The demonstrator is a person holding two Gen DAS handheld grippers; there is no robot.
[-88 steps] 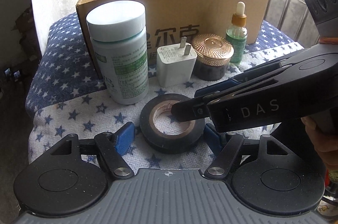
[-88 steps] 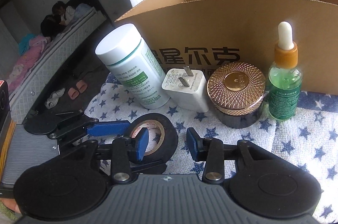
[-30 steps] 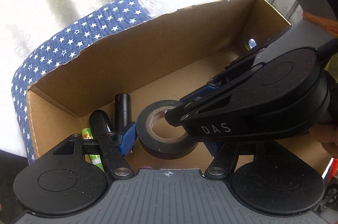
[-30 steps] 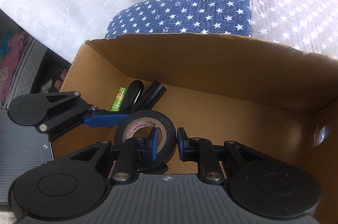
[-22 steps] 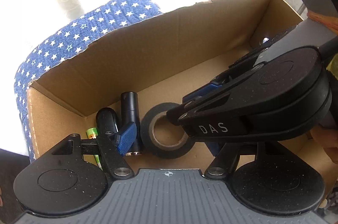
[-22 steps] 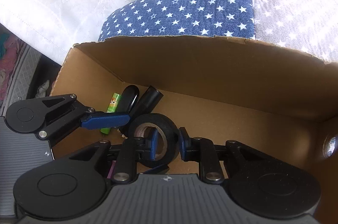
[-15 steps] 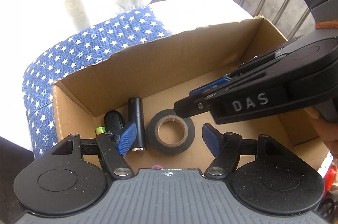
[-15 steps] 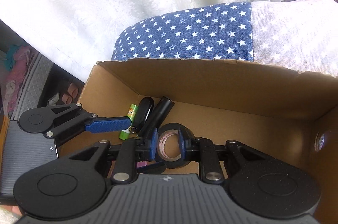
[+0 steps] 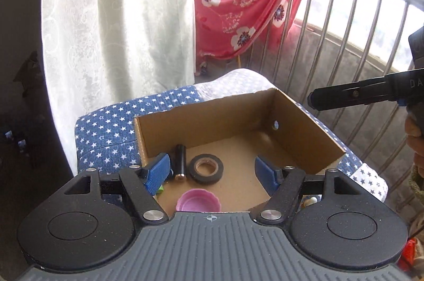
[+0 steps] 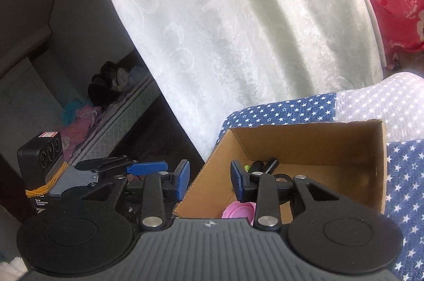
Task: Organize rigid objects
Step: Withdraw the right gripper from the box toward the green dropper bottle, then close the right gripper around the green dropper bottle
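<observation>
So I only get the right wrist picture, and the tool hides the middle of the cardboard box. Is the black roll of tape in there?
Observer: Yes. In the left wrist view the black roll of tape lies flat on the floor of the brown cardboard box.
Operator: What is beside it?
Observer: A black cylinder lies just to its left in that view.
Operator: Is the left tool holding anything?
Observer: No. The left tool is open, with nothing between its blue pads.
</observation>
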